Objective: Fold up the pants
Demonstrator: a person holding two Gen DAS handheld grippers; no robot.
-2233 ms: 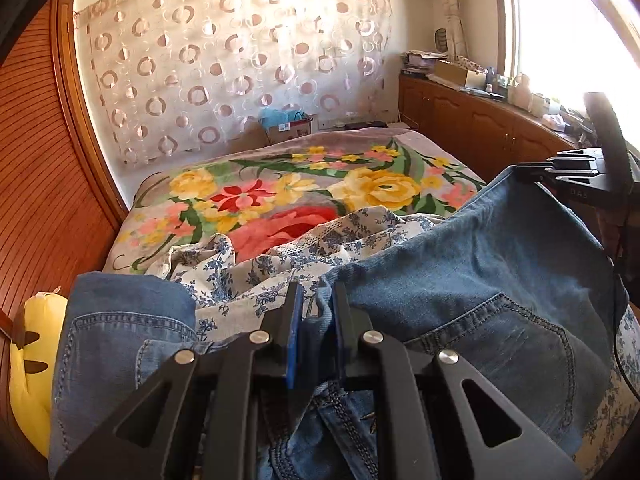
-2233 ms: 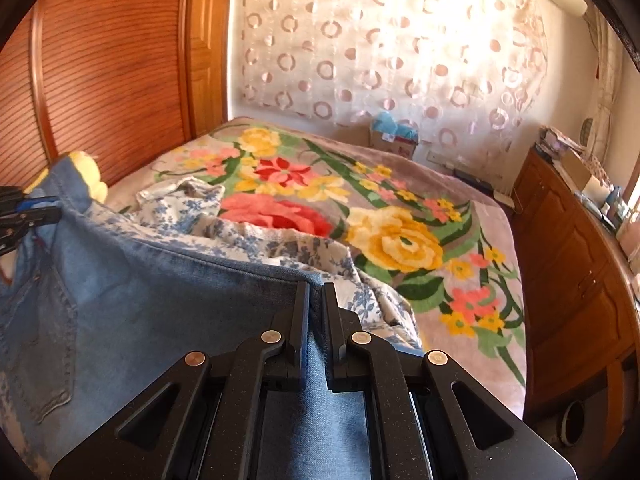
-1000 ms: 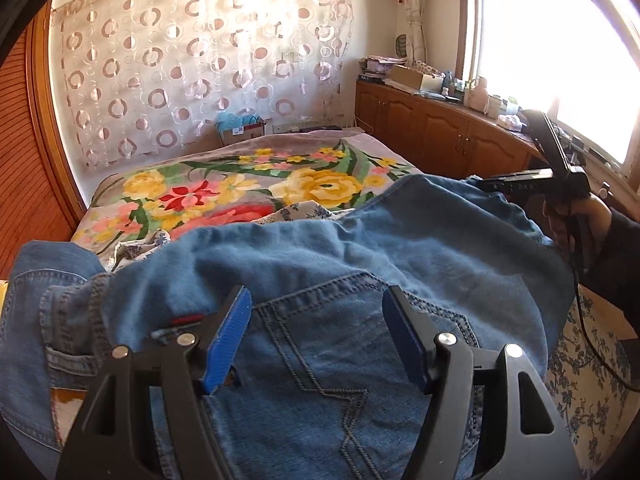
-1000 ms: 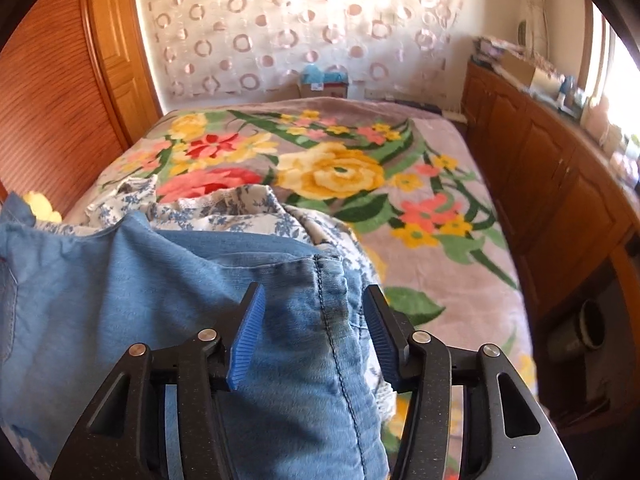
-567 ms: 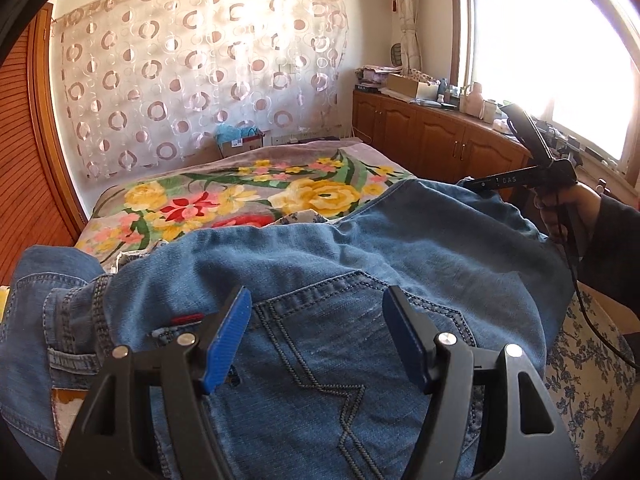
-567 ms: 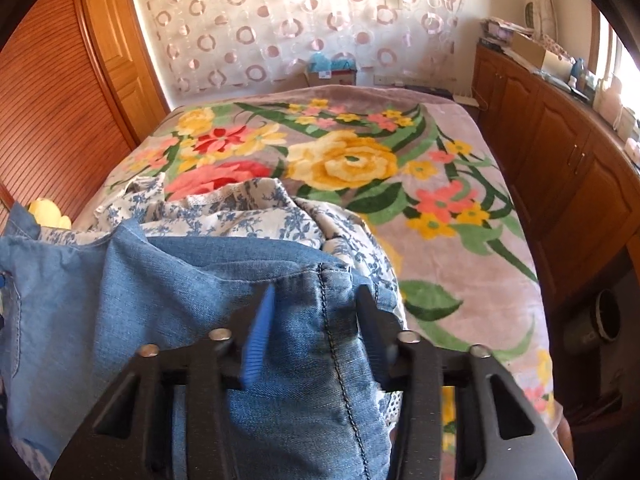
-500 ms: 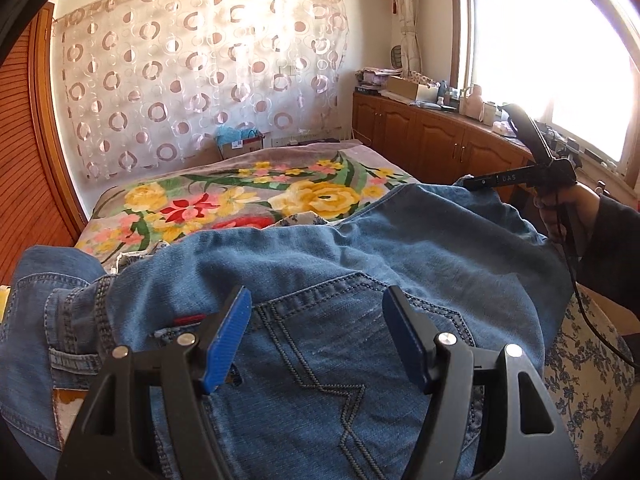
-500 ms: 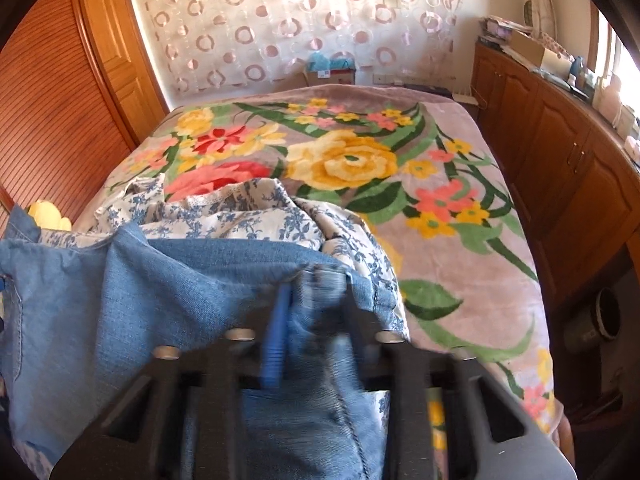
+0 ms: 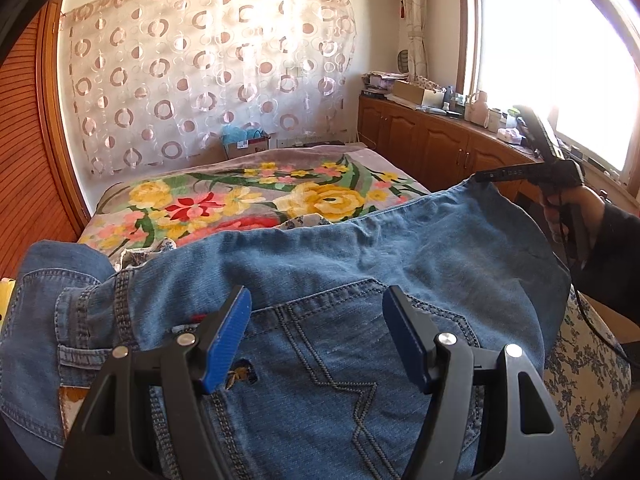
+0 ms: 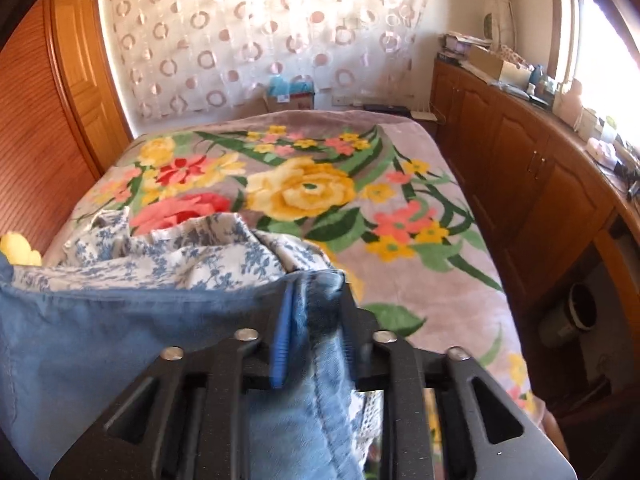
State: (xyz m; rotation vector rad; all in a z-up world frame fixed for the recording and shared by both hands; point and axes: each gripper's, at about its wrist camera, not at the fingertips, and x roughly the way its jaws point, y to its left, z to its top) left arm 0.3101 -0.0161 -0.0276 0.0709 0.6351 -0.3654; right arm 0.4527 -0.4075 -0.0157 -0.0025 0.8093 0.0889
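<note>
My left gripper (image 9: 316, 340) stayed wide open over the jeans (image 9: 320, 280) on the bed (image 10: 400, 152), holding nothing. On the right, my right gripper (image 10: 310, 332) had just clamped the hem corner, then eased a bit with denim between the pads, so I reckoned the next fold was starting.

1. Pants (image 9: 360, 264) lie across the near end of the bed (image 10: 400, 152), over a crumpled sheet (image 10: 180, 256).
2. Left claw (image 9: 316, 340) sits above the pants' pocket area, pants beneath and between its fingers.
3. Right claw (image 10: 312, 332) at the pants' far right edge, cloth between its fingers.
4. Cabinets (image 10: 540, 184) run along the bed's right side.
5. Curtain (image 9: 208, 72) hangs behind the bed.
6. Box (image 10: 292, 94) stands beyond the bed's far end.
</note>
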